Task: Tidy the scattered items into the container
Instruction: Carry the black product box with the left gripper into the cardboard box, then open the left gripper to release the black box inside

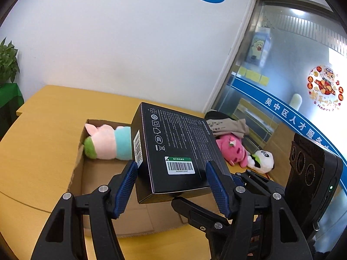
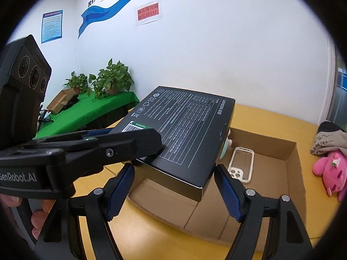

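The left hand-held gripper (image 1: 171,182) squeezed the black box (image 1: 177,147), held tilted just above the cardboard box (image 2: 290,160), long side pointing away. The right hand-held gripper (image 2: 174,183) waited open beside it, holding nothing.

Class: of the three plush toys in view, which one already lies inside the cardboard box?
The pink, teal and green plush; the magenta plush and white panda plush lie outside the cardboard box.

I see a wooden table (image 1: 43,143) against a white wall (image 1: 130,43). Beside it, potted plants (image 2: 112,80) sit on a green cloth (image 2: 91,110) (a small cardboard tray (image 2: 59,101) lies there too). A red notice (image 2: 148,13) hangs on the wall.
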